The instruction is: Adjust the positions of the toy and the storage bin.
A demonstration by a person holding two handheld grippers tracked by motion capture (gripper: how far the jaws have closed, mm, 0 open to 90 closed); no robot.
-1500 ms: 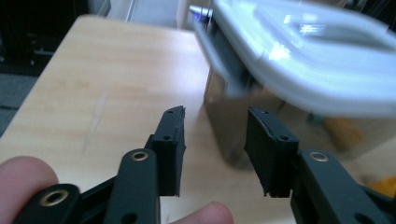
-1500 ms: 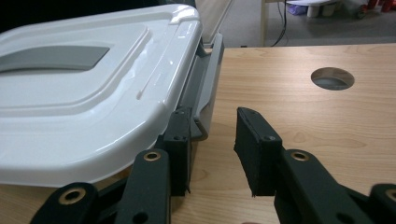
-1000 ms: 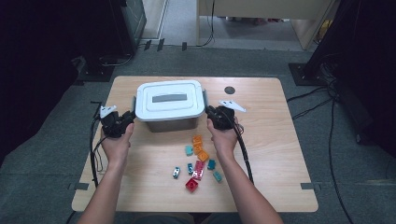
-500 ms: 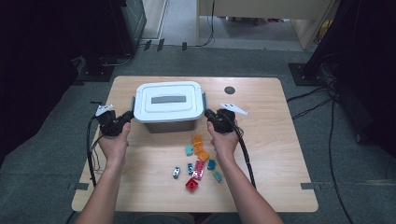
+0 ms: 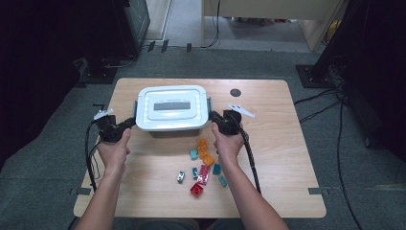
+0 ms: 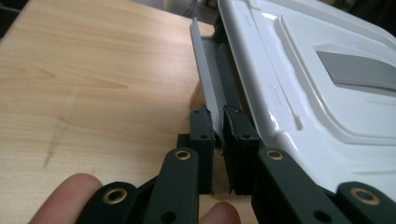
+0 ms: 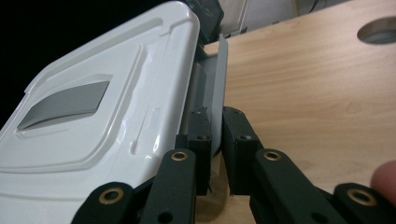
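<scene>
White lidded storage box (image 5: 172, 109) sits mid-table, toward far edge of wooden table (image 5: 287, 143). Left gripper (image 5: 128, 122) clamped on grey side latch (image 6: 205, 88) at box's left end, pads pinching flap. Right gripper (image 5: 214, 117) clamped on opposite grey latch (image 7: 218, 88), same pinch. Lid on. Loose toy bricks (image 5: 203, 165) scattered near table's front, just beside right hand (image 5: 229, 143), apart from box.

At the white lidded box (image 5: 172, 108), the left gripper (image 6: 218, 135) has just closed its jaws onto the grey side latch (image 6: 204, 79) at the box's left end, pads now pressing the flap, after edging slightly outward from the box's front-left corner.
</scene>
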